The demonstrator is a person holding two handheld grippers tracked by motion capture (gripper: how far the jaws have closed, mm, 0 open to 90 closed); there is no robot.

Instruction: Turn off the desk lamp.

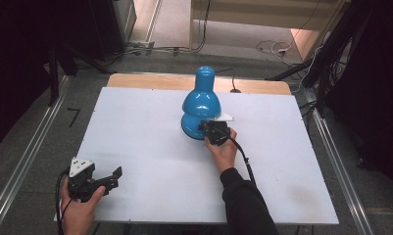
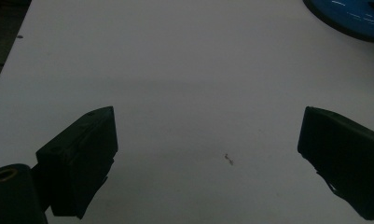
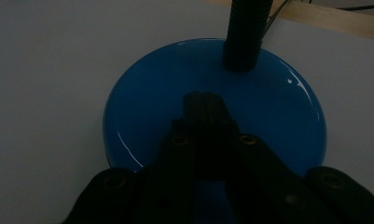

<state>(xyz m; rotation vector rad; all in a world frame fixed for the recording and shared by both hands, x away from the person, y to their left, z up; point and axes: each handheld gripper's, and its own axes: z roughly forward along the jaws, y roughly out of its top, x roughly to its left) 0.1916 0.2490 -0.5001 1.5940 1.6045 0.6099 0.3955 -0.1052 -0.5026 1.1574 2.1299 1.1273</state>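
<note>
The high view looks forward and down over the whole white table [image 1: 150, 147]. Both gripper views sit low and close — they share the blue lamp base [image 3: 212, 102], at the left one's far-right corner.

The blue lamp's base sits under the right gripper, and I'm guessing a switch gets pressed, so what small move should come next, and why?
Probably ease the right gripper straight down. Its jaws are shut together, tips over the round blue base just before the black neck; whether they touch it, or whether a switch is there, I cannot tell. The left gripper rests open, far off.
</note>
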